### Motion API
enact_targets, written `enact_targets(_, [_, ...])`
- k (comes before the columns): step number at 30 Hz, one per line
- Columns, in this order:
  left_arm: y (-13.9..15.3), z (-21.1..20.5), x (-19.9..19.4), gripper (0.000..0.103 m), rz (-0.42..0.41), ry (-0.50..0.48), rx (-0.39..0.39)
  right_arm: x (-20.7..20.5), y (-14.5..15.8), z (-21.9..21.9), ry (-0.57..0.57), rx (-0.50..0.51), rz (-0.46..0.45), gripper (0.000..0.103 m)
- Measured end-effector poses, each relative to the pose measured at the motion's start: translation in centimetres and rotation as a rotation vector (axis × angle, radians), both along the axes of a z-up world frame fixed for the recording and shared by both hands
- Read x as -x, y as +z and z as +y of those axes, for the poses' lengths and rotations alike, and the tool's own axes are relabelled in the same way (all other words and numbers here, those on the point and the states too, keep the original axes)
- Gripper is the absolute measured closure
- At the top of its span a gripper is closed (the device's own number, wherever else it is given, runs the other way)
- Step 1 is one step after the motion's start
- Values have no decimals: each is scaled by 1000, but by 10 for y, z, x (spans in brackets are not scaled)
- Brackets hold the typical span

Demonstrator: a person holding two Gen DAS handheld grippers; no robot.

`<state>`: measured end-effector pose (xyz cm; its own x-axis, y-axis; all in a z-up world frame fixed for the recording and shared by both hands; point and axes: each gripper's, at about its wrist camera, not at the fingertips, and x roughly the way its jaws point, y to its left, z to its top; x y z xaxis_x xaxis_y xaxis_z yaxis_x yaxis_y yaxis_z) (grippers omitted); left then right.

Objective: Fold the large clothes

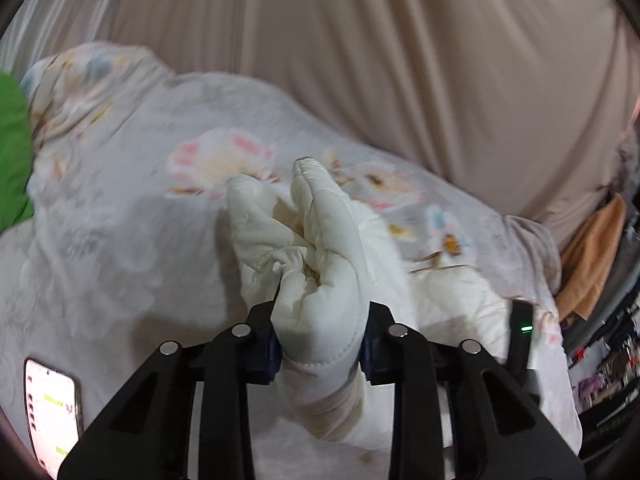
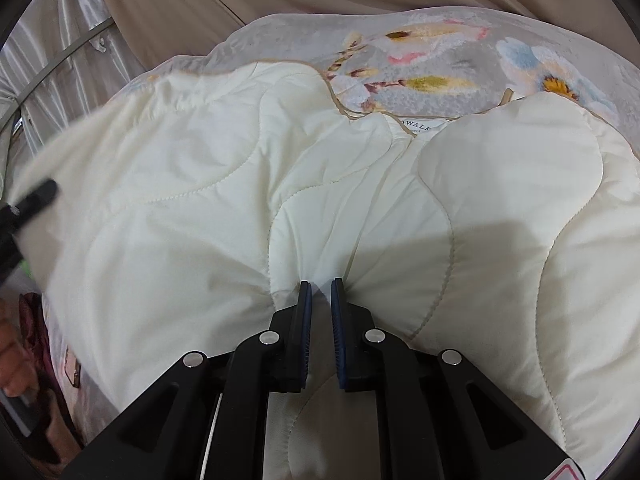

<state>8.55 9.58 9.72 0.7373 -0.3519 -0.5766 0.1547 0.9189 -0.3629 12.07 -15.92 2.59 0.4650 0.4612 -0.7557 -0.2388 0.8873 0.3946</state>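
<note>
A cream quilted jacket [image 2: 248,184] lies spread on a floral grey bed cover [image 2: 432,60]. In the left wrist view my left gripper [image 1: 320,340] is shut on a bunched cream part of the jacket [image 1: 320,248], lifted above the bed cover [image 1: 120,208]. In the right wrist view my right gripper [image 2: 320,292] is shut on a fold of the jacket at its near edge, the jaws a narrow gap apart with fabric pinched between. The left gripper's black tip [image 2: 32,200] shows blurred at the left edge.
A lit phone [image 1: 52,412] lies on the bed at the lower left. A green cloth [image 1: 12,148] sits at the left edge. A beige curtain [image 1: 400,60] hangs behind the bed. An orange cloth [image 1: 592,256] and clutter stand at the right.
</note>
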Motion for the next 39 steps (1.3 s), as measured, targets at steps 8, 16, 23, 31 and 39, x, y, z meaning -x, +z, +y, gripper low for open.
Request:
enact_targets(8, [-7, 4, 4, 40, 27, 54, -17, 2, 0, -5, -2, -35, -1, 94])
enact_targets(16, [-108, 73, 3, 27, 329, 241, 103, 3, -1, -6, 4, -46, -9, 94])
enact_targets(23, [-108, 84, 8, 18, 293, 279, 137, 4, -1, -4, 0, -35, -18, 94])
enact_targets(31, [-127, 85, -6, 9, 359, 246, 241, 4, -2, -3, -1, -29, -24, 94])
enact_targets(39, [-68, 53, -9, 82, 195, 69, 241, 33, 35, -12, -43, -26, -33, 87])
